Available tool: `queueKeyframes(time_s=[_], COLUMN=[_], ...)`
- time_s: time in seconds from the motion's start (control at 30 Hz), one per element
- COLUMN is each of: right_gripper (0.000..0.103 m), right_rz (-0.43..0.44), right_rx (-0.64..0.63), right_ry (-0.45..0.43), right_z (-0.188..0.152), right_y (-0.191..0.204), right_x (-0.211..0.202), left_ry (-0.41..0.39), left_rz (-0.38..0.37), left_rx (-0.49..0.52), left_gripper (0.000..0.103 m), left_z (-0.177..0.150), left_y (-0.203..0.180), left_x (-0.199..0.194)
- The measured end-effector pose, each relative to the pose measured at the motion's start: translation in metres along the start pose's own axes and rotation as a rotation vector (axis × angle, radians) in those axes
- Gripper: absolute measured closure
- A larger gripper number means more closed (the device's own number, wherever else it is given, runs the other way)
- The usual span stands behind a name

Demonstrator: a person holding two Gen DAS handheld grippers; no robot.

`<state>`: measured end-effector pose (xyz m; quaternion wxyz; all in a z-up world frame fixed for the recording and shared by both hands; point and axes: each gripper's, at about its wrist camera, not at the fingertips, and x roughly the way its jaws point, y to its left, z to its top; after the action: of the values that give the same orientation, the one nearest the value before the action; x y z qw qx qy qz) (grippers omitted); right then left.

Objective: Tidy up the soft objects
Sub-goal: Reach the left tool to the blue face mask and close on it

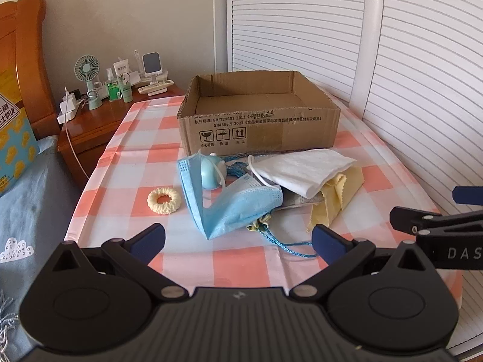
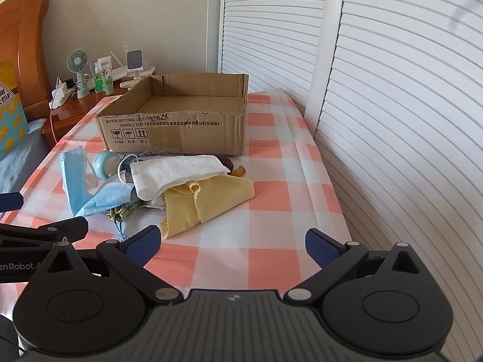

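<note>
Left wrist view, both hand-held grippers (image 1: 238, 238) (image 2: 232, 241) gaping empty, soft pile (image 1: 271, 187) fronting cardboard box (image 1: 259, 126), scrunchie (image 1: 164, 200) beside.

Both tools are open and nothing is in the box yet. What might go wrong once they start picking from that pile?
1. The blue cord runs under the face mask, so lifting the mask may drag neighbours along.
2. The white cloth overlaps the yellow cloth; one pinch could take both.
3. The cardboard box has a raised front wall that a hanging cloth might snag on.
</note>
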<state>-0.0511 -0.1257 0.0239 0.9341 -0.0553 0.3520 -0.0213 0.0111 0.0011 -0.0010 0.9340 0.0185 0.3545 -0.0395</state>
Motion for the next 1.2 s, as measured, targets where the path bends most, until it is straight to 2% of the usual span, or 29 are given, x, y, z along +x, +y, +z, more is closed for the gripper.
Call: queueKeyframes(time_s=[0.2,0.43,0.67,0.93,1.2], right_gripper=[0.0,0.0,0.0,0.0,0.0], right_rz=[0.027,0.1,0.1,0.1,0.1], right_rx=[-0.018,-0.084,-0.097,-0.092,-0.075], right_ry=[-0.022,-0.062,-0.028,0.028,0.073], right_z=[0.003,0.004,0.0,-0.005,-0.005], right_y=[-0.003,-0.006,-0.012,-0.017,-0.02], right_x=[0.007,0.02,0.041,0.064,0.083], left_ry=[-0.02,-0.02,-0.002,0.034,0.003], left_rz=[-0.036,-0.012,0.016,0.051,0.114], left_rx=[0.031,0.075,0.12,0.219,0.336], left_gripper=[0.001,0.001,0.001,0.001,0.001], left_z=[0.003,0.002,-0.002,-0.009,-0.014], left_y=[0.004,0.011,0.016,0.016,0.011], left_x=[0.006,0.021,0.04,0.063,0.078])
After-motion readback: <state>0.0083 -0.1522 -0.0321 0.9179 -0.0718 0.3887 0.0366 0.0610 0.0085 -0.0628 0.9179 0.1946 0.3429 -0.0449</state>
